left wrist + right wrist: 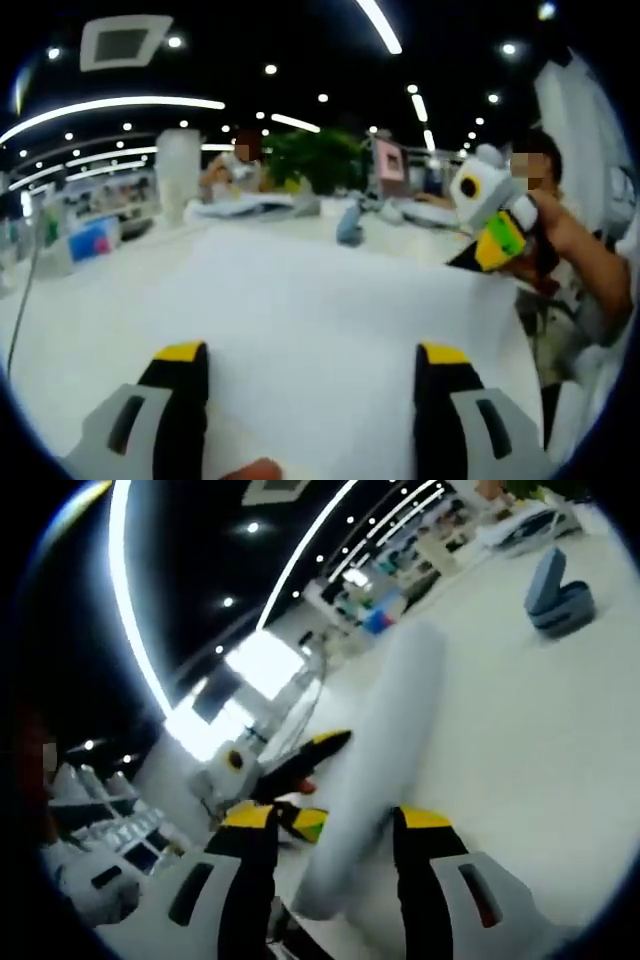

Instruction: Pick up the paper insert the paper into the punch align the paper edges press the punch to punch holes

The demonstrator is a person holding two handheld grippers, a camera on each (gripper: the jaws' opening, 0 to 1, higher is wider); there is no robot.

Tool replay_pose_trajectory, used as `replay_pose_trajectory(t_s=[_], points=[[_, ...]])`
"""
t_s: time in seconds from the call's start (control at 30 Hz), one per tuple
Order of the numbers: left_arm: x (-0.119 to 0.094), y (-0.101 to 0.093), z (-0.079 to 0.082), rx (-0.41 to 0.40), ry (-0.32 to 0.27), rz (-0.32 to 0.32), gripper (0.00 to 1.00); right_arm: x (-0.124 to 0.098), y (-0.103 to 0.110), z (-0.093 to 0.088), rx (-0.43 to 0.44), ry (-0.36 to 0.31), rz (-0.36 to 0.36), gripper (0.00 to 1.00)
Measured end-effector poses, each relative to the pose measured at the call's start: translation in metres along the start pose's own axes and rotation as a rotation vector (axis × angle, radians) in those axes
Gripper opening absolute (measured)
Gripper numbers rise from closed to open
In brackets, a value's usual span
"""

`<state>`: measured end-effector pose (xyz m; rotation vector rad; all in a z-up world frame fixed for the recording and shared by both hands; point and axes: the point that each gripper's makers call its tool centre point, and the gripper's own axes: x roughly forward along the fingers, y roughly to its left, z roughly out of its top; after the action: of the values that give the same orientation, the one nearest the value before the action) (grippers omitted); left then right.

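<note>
Holding a white paper [320, 330] lifted off the table [520, 730], both grippers pinch opposite edges, keeping it taut for the blue punch [558, 598] beyond

left tool [312, 400]: black jaws, yellow tips, grey bases | right tool [335, 865]: same colours

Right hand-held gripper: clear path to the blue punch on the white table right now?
Probably not yet. The right hand-held gripper has the white paper sheet between its jaws; the blue hole punch sits far off on the white table.
</note>
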<state>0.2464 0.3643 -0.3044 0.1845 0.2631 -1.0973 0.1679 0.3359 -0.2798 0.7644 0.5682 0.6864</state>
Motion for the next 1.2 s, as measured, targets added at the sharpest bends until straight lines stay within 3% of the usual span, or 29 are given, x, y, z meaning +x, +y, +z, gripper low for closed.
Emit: replay_pose_trajectory(t_s=[0.27, 0.37, 0.57, 0.67, 0.87, 1.2], points=[[0.000, 0.000, 0.000, 0.002, -0.002, 0.001, 0.83, 0.007, -0.007, 0.017, 0.055, -0.047, 0.030, 0.49], [0.000, 0.000, 0.000, 0.002, -0.002, 0.002, 0.83, 0.003, -0.007, 0.031, 0.097, -0.103, 0.069, 0.49], [0.000, 0.000, 0.000, 0.002, -0.002, 0.000, 0.83, 0.004, -0.022, 0.057, 0.083, -0.127, 0.054, 0.49], [0.000, 0.000, 0.000, 0.000, -0.001, 0.000, 0.83, 0.007, -0.024, 0.060, 0.064, -0.107, 0.047, 0.49], [-0.001, 0.000, 0.000, 0.000, -0.001, 0.000, 0.83, 0.002, -0.030, 0.043, 0.028, -0.025, 0.006, 0.44], [0.000, 0.001, 0.001, 0.002, -0.004, -0.001, 0.83, -0.010, -0.044, 0.040, 0.043, -0.028, -0.036, 0.24]])
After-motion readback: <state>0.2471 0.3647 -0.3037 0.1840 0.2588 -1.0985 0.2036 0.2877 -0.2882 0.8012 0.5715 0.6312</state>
